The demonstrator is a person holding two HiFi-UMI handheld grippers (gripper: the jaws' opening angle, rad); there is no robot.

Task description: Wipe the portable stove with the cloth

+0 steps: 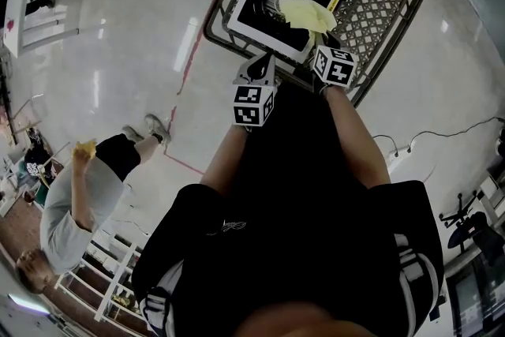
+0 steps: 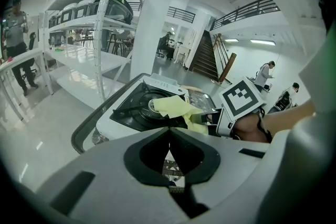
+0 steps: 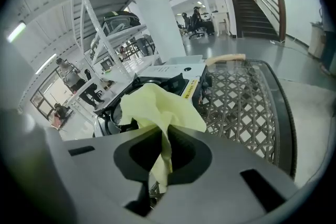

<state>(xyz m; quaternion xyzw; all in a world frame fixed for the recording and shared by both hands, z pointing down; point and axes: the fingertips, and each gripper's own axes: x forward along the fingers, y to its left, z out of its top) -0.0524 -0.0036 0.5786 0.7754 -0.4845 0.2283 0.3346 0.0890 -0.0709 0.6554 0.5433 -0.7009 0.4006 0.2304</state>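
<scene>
A white portable stove (image 1: 272, 4) with a black burner top stands on a metal lattice table (image 1: 379, 4). A pale yellow cloth (image 1: 308, 14) lies over the burner, pinched in my right gripper (image 1: 322, 39), which is shut on it. In the right gripper view the cloth (image 3: 160, 113) fans out from between the jaws over the stove (image 3: 168, 78). My left gripper (image 1: 256, 73) is shut and holds nothing, hovering at the stove's near edge. The left gripper view shows the stove (image 2: 139, 110), the cloth (image 2: 176, 107) on it and the right gripper (image 2: 212, 119) beside.
The lattice table (image 3: 247, 107) stretches to the right of the stove. A person (image 1: 87, 193) crouches on the floor at the left, by a white rack (image 1: 106, 272). White shelving (image 2: 89, 50) stands beyond the stove. A cable and power strip (image 1: 402, 154) lie on the floor at the right.
</scene>
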